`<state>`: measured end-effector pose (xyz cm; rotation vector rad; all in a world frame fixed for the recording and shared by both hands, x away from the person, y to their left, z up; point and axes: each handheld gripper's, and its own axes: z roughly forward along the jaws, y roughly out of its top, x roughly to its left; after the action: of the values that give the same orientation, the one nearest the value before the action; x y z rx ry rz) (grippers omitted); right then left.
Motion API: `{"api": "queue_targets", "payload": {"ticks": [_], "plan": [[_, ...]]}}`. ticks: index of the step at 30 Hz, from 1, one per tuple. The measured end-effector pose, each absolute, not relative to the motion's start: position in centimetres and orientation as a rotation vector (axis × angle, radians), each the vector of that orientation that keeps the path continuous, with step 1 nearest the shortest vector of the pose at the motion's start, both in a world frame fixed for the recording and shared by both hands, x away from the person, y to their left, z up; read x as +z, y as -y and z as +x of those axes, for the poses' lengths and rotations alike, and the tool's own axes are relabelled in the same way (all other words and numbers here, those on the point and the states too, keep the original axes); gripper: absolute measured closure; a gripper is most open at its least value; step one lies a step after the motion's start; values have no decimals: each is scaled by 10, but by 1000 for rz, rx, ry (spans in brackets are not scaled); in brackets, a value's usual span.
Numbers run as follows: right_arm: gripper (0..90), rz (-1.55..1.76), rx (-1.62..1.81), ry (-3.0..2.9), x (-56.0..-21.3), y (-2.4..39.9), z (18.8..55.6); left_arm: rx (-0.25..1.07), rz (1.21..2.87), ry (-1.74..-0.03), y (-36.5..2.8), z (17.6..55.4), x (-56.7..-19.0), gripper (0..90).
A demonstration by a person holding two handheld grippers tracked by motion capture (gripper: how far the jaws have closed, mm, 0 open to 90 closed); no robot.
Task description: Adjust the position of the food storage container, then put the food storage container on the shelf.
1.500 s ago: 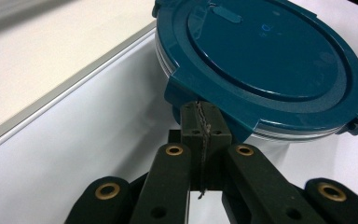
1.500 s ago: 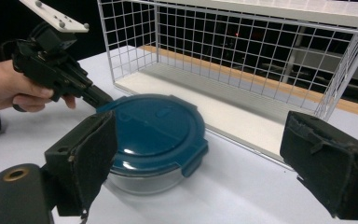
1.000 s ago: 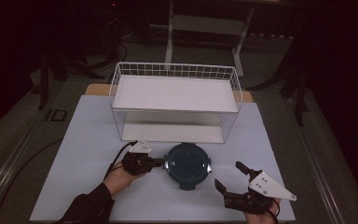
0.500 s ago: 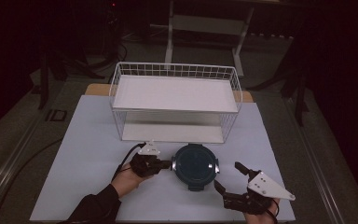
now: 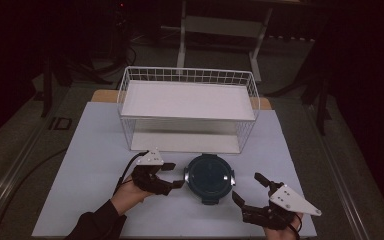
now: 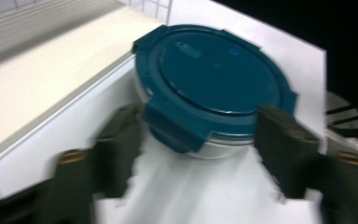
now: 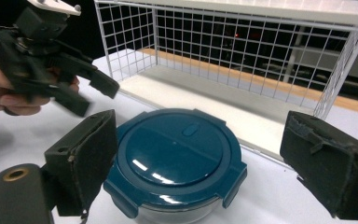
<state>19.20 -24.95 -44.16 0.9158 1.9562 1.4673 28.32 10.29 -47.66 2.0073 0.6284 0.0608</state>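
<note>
— container, round, dark teal clip-on lid, clear body beneath; sits on the white table sheet just in front of the wire rack, near the rack's lower shelf edge.

— and the left gripper?

— just left of the container, pointing at it from the side. jaws just been opening, now spread wide. nothing between the pads; in the left gripper view, one black jaw on each side of a lid clip, both clear of it, somewhat blurred.

— right gripper?

— lower right of the container, near the front edge of the sheet, held in a hand. jaws standing wide apart, gripping nothing. in the right gripper view, container between the two pads but farther off, not touched.

— rack?

— white wire, two white shelves, upper shelf bare. seen close behind the container in the right gripper view, lower shelf just beyond the lid.

— left hand?

— dark sleeve, coming in from the bottom edge, cable trailing off the gripper.
</note>
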Motion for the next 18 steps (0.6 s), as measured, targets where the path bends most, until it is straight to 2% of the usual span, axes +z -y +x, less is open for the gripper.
{"api": "queue_targets", "payload": {"ticks": [1,3,12,18], "plan": [[109,909,1468,-1953,-441,249,192,45,2013,-618,-102,281,-475,128],[129,901,1463,-1957,-441,248,191,34,2019,-604,-101,276,-472,17],[134,888,1453,-1990,-440,244,193,69,1959,-612,-98,260,-453,10],[184,853,1446,-2015,-440,242,195,89,1899,-632,-96,256,-439,10]]}}
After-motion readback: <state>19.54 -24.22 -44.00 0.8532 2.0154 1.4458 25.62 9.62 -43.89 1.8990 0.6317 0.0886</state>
